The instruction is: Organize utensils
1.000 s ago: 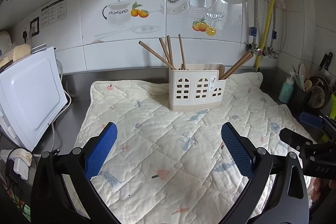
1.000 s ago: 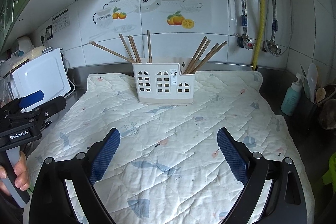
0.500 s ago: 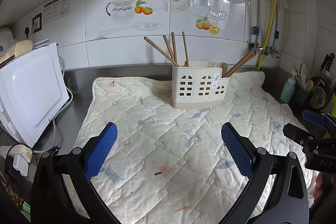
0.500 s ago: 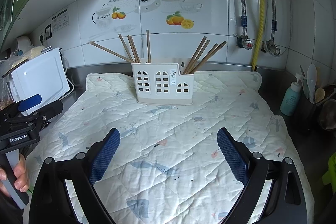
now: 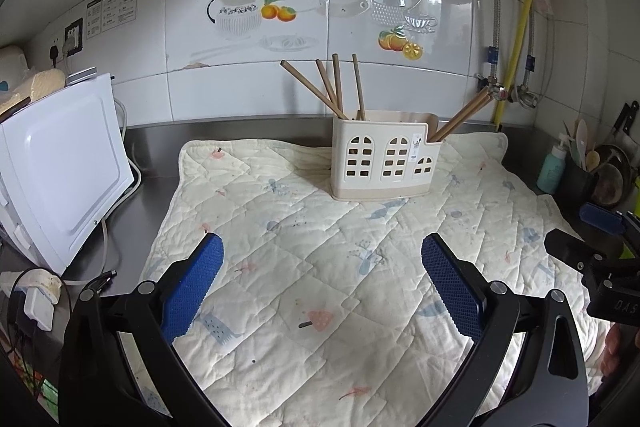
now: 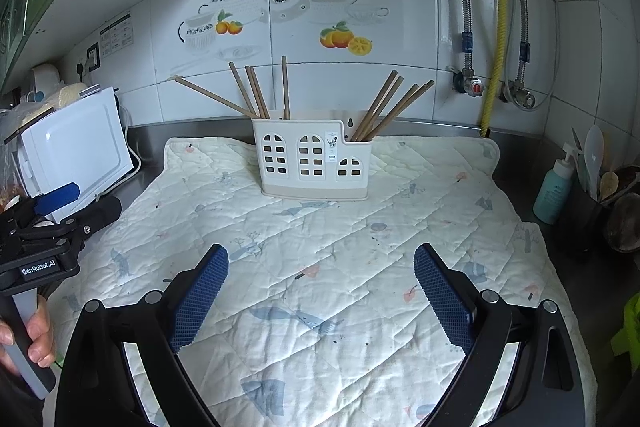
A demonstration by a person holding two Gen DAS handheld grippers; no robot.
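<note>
A cream utensil holder [image 5: 384, 163] with arched cut-out windows stands upright on a quilted cloth [image 5: 320, 267] spread over a steel counter [image 5: 152, 163], near the cloth's far edge and close to the tiled wall [image 5: 240, 7]; wooden chopsticks [image 5: 336, 87] lean out of its taller left compartment, fanned toward the left, and a second bunch of chopsticks [image 6: 392, 107] leans to the right out of the lower right compartment; the left gripper [image 5: 320, 283] hangs above the near part of the cloth with its blue-padded fingers spread wide and nothing between them, well apart from the holder; the right gripper [image 6: 320, 295] is likewise released, fingers wide and empty, over the near cloth; in the right wrist view a hand [image 6: 28, 335] grips the left tool's grey handle at the left edge; a white appliance [image 5: 60, 171] stands on the counter left of the cloth; a teal pump bottle [image 6: 556, 187] stands on the right, beside a dark pot of spoons [image 6: 596, 163]
</note>
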